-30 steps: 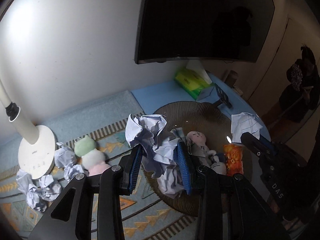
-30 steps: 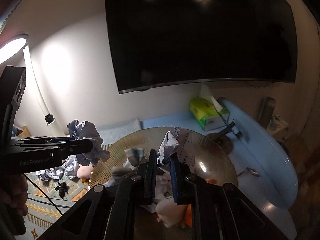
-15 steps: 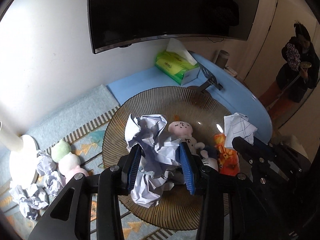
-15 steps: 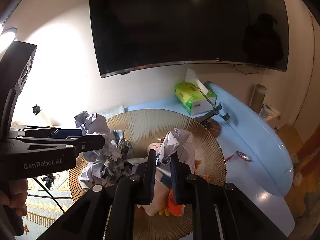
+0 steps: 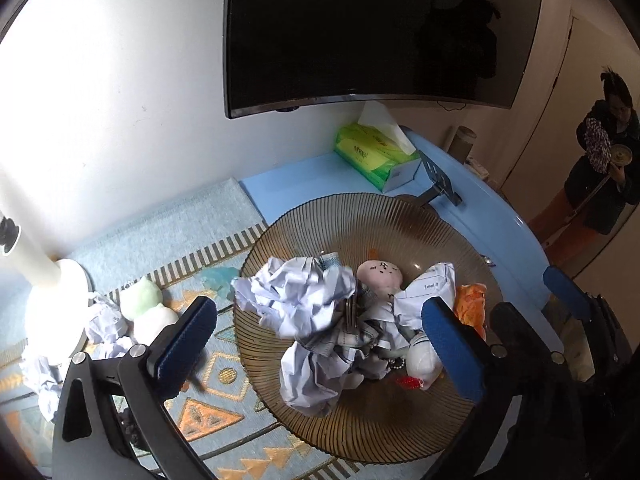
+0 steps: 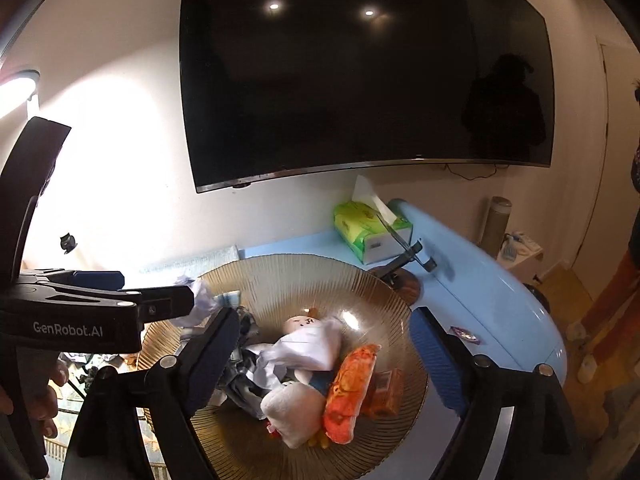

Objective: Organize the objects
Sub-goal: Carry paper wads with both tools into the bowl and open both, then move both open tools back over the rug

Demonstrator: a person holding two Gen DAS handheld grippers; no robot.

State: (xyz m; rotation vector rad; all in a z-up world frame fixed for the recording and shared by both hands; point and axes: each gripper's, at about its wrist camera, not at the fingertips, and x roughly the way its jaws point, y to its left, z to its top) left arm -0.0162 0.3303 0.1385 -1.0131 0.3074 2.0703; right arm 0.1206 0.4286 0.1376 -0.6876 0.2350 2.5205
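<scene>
A brown ribbed glass bowl (image 5: 360, 216) (image 6: 320, 264) sits on the table below both grippers. My left gripper (image 5: 320, 344) hangs open over it. A large crumpled paper ball (image 5: 296, 300) lies loose in the bowl between its blue pads. My right gripper (image 6: 326, 354) is open too, above a smaller folded paper (image 6: 316, 344) (image 5: 432, 288) that rests on a plush doll (image 6: 300, 324) (image 5: 380, 276). An orange snack packet (image 6: 352, 384) (image 5: 470, 304) lies beside the doll. Neither gripper holds anything.
More crumpled papers (image 5: 104, 320) and a green-and-pink plush (image 5: 148, 312) lie on the patterned mat by the white lamp base (image 5: 52, 300). Behind the bowl stand a green tissue box (image 5: 372, 152) and a phone stand (image 5: 436, 184). A dark TV hangs on the wall.
Both grippers moved over the bowl and opened. The big crumpled paper and the smaller paper dropped out of them into the bowl.
</scene>
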